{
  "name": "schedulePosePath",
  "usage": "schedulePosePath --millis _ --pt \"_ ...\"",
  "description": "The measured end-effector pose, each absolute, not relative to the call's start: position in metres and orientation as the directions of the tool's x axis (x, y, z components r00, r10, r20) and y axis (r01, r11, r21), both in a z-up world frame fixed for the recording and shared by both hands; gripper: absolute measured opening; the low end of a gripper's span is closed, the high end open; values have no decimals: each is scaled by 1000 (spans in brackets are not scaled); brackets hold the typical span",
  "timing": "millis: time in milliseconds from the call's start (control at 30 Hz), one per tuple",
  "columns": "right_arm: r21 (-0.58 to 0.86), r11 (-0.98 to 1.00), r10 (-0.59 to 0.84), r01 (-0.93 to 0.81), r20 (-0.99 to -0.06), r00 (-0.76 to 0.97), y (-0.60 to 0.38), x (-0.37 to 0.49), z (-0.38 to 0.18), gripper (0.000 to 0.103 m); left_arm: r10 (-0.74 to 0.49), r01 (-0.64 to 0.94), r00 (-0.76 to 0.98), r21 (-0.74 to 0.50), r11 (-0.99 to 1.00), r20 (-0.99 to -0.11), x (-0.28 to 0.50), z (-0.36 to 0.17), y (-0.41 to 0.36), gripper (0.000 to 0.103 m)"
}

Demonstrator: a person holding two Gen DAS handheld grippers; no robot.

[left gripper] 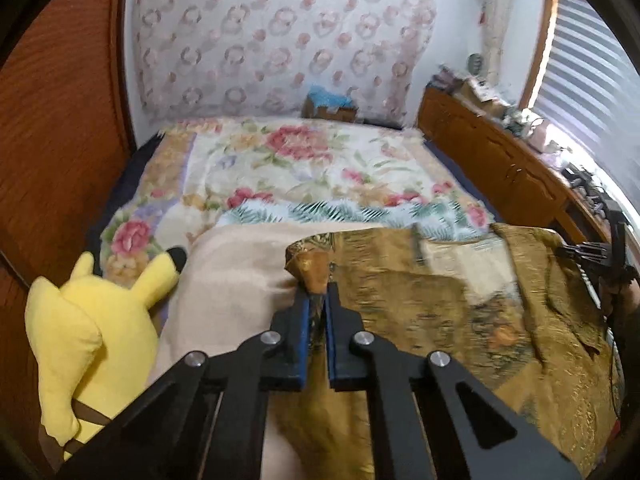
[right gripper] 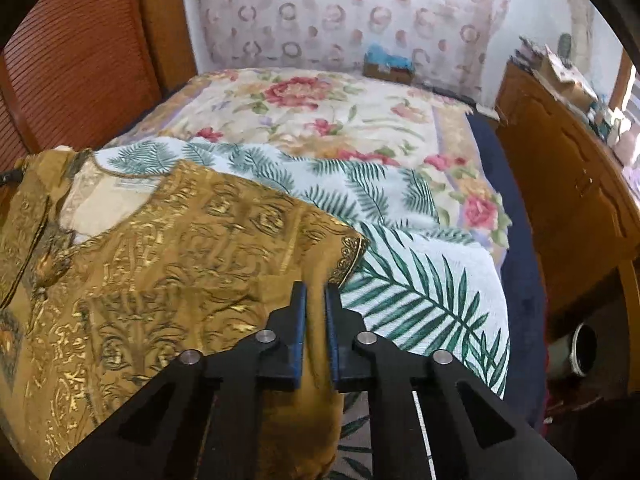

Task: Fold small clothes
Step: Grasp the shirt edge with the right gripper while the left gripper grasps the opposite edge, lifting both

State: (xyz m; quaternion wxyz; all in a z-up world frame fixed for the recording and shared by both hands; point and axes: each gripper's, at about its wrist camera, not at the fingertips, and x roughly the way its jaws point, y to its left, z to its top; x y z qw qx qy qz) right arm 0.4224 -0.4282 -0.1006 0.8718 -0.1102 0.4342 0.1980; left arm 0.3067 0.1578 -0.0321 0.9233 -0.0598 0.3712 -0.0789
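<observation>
Nearby, a yellow plush toy (left gripper: 92, 328) flanks the gold garment (left gripper: 460, 304).

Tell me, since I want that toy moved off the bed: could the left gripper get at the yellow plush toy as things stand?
Probably not right away. The left gripper is shut on a sleeve of the gold patterned garment. The yellow plush toy sits unobstructed to its left, so it would need to let go first.

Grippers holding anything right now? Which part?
Left gripper is shut on the gold garment, pinching a raised, folded corner of its edge. Right gripper is shut on the same garment's side edge, just below its short sleeve hem.
</observation>
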Motion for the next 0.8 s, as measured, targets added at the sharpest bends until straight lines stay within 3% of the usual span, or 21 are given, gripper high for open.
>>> schedulePosePath --millis 367,800 --pt "-7 881 362 -473 -634 684 -420 342 -33 3 -228 190 803 -125 974 -551 212 18 116 3" --pt "45 870 424 -491 -575 699 -467 208 -29 3 -147 99 833 -117 988 -534 68 -22 132 3"
